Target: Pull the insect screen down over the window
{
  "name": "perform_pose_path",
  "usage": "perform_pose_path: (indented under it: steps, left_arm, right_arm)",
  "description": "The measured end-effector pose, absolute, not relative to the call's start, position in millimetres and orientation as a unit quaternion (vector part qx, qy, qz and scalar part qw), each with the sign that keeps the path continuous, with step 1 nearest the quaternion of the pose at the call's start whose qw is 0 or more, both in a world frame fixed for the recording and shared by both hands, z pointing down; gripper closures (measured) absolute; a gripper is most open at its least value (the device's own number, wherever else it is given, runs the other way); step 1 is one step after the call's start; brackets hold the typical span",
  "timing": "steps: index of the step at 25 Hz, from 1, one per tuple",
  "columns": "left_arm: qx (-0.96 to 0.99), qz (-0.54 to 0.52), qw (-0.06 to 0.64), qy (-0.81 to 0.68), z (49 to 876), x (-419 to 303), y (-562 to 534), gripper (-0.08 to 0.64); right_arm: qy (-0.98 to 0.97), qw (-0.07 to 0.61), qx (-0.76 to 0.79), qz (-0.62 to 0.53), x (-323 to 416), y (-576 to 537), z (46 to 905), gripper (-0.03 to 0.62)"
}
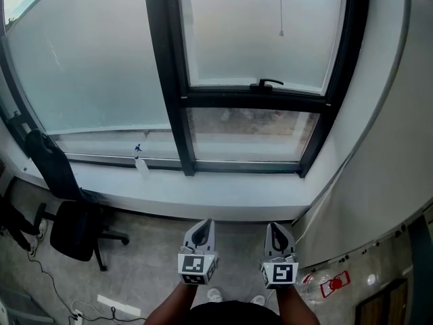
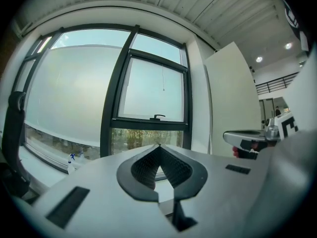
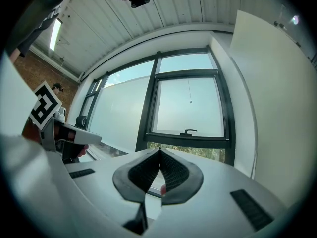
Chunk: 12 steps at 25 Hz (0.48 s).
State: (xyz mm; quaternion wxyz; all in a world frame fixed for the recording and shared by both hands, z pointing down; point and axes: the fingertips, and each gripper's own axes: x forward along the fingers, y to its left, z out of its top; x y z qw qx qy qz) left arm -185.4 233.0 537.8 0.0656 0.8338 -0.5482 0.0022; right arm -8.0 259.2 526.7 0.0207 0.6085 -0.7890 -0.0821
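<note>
Both hands level, side by side, near the body. Left gripper (image 1: 201,227) pinched closed on nothing, right gripper (image 1: 277,227) likewise, both aimed at the far window (image 1: 230,39). A thin cord (image 1: 281,9) hangs high in its right pane.

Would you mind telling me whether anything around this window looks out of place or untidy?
Nothing looks damaged or spilled. Two things seem stray: a spray bottle stands alone on the window sill, and a clear plastic bottle with a red label seems to lie on the floor by the right wall.
</note>
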Motion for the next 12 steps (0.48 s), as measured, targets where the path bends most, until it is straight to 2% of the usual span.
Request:
perform_pose_path:
  steps: [12]
  left_arm:
    - [0.837,0.017,0.062,-0.544,543,-209,203,0.557]
  right_arm:
    - [-0.772,0.055,0.629,-0.08,-25,236,537,0.588]
